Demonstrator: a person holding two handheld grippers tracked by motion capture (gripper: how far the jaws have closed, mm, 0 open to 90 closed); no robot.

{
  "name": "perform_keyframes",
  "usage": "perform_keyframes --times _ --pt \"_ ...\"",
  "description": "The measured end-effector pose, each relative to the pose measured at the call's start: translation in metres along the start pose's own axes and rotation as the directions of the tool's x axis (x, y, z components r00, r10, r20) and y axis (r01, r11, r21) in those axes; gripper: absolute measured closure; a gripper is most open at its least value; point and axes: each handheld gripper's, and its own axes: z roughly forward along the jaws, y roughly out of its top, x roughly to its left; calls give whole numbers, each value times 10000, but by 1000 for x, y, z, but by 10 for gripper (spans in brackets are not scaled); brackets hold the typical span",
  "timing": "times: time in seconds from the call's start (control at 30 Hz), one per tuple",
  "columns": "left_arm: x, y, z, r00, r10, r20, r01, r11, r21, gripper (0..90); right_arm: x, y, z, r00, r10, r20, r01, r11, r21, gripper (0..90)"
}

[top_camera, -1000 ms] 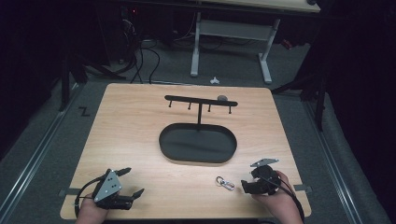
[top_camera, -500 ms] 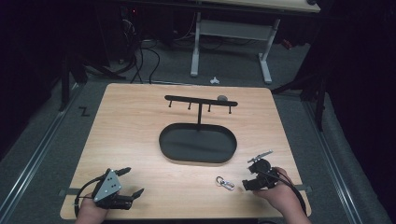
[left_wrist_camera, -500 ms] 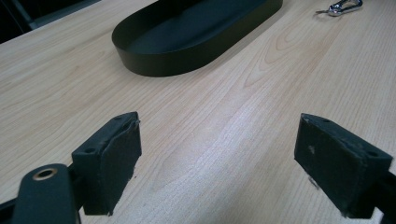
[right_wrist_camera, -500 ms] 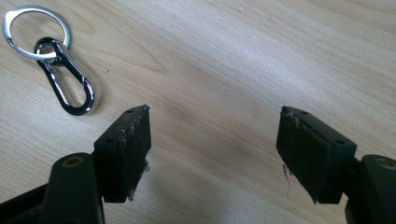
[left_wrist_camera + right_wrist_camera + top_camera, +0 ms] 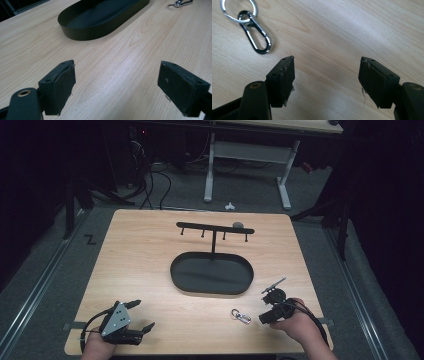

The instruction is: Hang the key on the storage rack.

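The clip (image 5: 257,37) is a small dark metal carabiner hooked to a shiny key ring (image 5: 235,10), lying flat on the table (image 5: 150,265) near its front edge, in front of the tray (image 5: 212,272). The right gripper (image 5: 327,80) points down at bare wood just beside it; the clip lies beyond the tip of one jaw, outside the gap. Its jaws have just been closing a little yet stand wide, holding nothing. The left gripper (image 5: 120,87), well apart, is wide too and empty.
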Motion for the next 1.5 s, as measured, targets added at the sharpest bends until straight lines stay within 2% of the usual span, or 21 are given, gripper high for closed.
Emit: perform_keyframes --times 0.23,0.33,0.53,0.57,0.63,0.9,1.13,1.17,1.23,1.5 --pt "0 0 0 10000 -26 -15 26 10000 -25 153 15 8 0 9975 -498 -498 508 9985 184 291" --pt "0 0 0 10000 -22 -14 22 10000 -29 153 21 11 2 9955 -762 -570 774 9968 196 301" --pt "0 0 0 10000 -23 -12 23 10000 -21 153 27 16 3 9935 -975 -595 979 9952 46 335" --pt "0 0 0 10000 -23 -13 23 10000 -25 153 30 18 4 9915 -1084 -726 1086 9941 -15 400" --pt "0 0 0 10000 -23 -13 23 10000 -30 153 33 20 5 9892 -1220 -813 1221 9925 -38 464" --pt "0 0 -1 10000 -28 -15 28 10000 -51 153 43 28 13 9774 -1678 -1282 1692 9856 -5 591" --pt "1 0 -1 10000 -31 -10 31 10000 -46 153 46 32 16 9751 -1648 -1483 1681 9857 98 648" --pt "1 0 -1 10000 -27 -12 27 10000 -45 153 46 32 17 9726 -1731 -1553 1766 9842 88 650" --pt "1 0 -1 10000 -30 -14 30 10000 -47 153 48 32 17 9755 -1494 -1618 1540 9879 165 662" --pt "1 0 -1 10000 -21 -15 21 10000 -45 153 49 32 18 9741 -1554 -1642 1602 9869 163 672"
